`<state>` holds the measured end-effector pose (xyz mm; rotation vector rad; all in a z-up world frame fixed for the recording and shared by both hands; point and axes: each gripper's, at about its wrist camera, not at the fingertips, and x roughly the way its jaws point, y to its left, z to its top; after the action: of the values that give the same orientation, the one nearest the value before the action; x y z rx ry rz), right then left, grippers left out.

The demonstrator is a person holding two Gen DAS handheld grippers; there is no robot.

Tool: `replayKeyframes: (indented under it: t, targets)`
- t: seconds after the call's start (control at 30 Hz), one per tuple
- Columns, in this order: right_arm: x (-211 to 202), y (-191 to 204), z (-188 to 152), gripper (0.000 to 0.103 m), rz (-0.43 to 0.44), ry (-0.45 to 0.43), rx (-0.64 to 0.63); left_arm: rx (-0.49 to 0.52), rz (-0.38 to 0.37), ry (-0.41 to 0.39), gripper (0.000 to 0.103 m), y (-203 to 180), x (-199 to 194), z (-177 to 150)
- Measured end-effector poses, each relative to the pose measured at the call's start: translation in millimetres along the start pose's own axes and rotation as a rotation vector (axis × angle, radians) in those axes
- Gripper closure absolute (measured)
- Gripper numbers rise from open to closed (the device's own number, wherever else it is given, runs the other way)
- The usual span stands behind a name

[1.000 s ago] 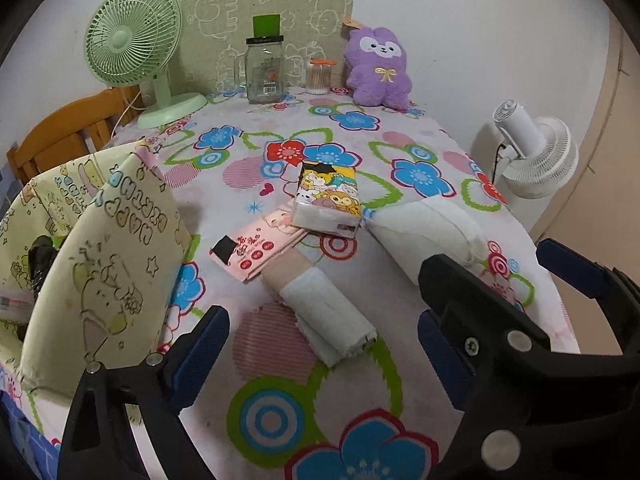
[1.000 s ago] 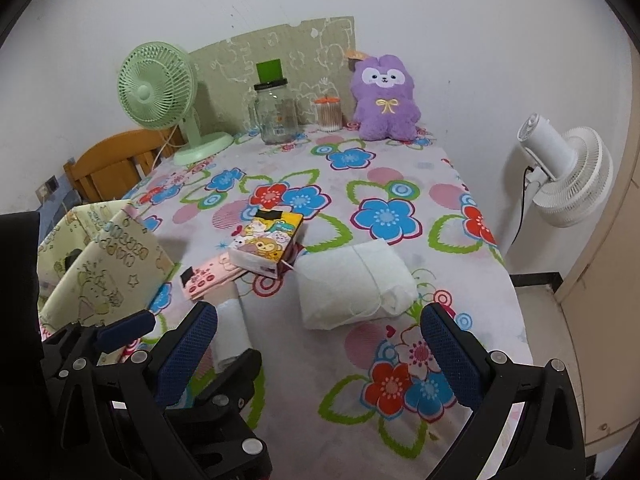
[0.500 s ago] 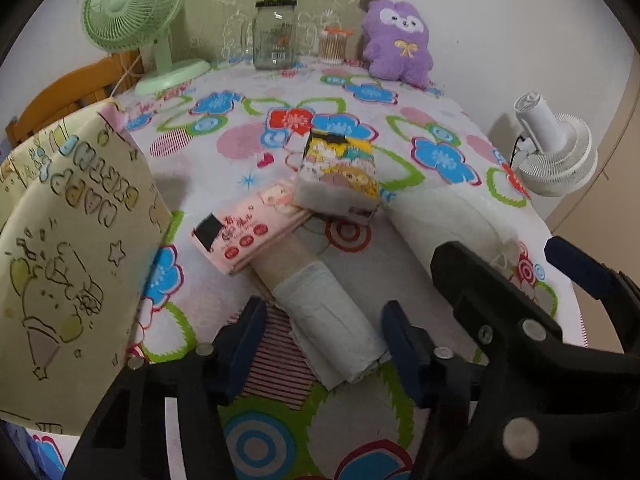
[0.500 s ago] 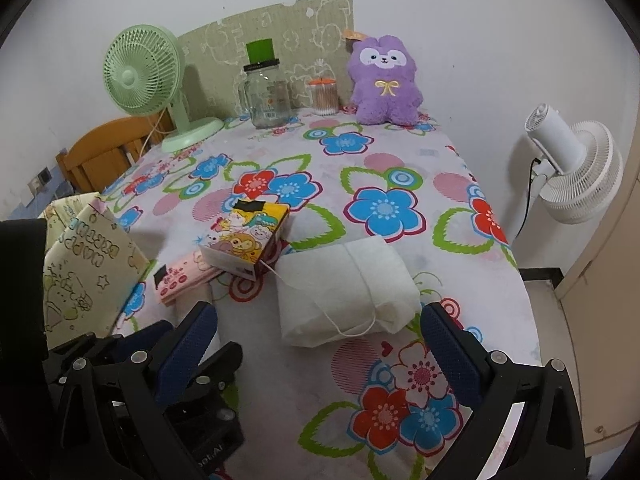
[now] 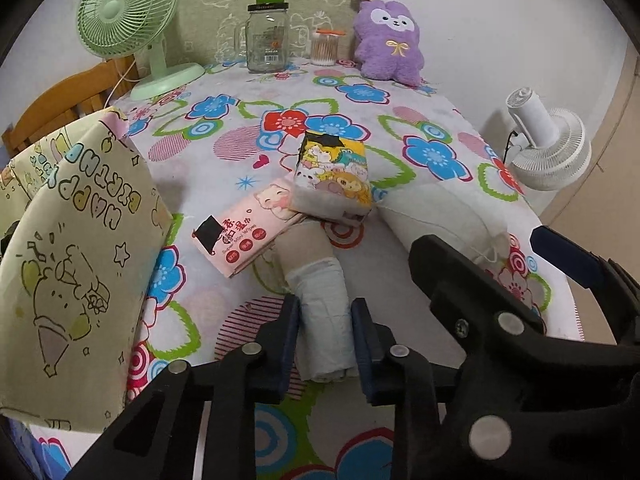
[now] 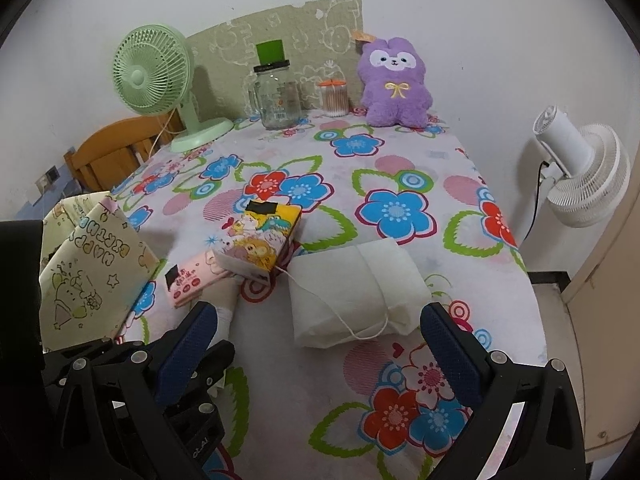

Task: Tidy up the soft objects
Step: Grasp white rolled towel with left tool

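Note:
My left gripper point(image 5: 325, 334) is shut on a rolled white and beige cloth point(image 5: 320, 292) lying on the flowered tablecloth; its blue pads press both sides of the roll. A pink wipes pack point(image 5: 244, 232) and a yellow cartoon tissue pack point(image 5: 334, 178) lie just beyond it. My right gripper point(image 6: 316, 354) is open, low over the table, in front of a white drawstring pouch point(image 6: 352, 284). The cloth roll shows beside its left finger in the right wrist view point(image 6: 224, 304). The pouch shows in the left wrist view point(image 5: 436, 220).
A yellow "Happy Birthday" gift bag point(image 5: 76, 264) stands open at the table's left edge. A green fan point(image 5: 132, 20), a glass jar point(image 5: 267, 40), a cotton swab jar point(image 5: 325, 46) and a purple plush point(image 5: 390, 44) stand at the back. A white fan point(image 6: 580, 176) stands off the right edge.
My left gripper moved forward and down over the rolled cloth and closed on it. My right gripper came closer to the white pouch and stayed open.

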<state>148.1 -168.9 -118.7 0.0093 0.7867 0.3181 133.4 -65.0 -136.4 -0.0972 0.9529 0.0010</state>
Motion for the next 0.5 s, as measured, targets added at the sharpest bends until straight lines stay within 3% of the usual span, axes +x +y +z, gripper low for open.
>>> replayKeyframes:
  t: [0.5]
  targets:
    - [-11.7, 0.0, 6.9, 0.000, 0.012, -0.037, 0.009, 0.055, 0.071, -0.125, 0.079, -10.1, -22.8, 8.6]
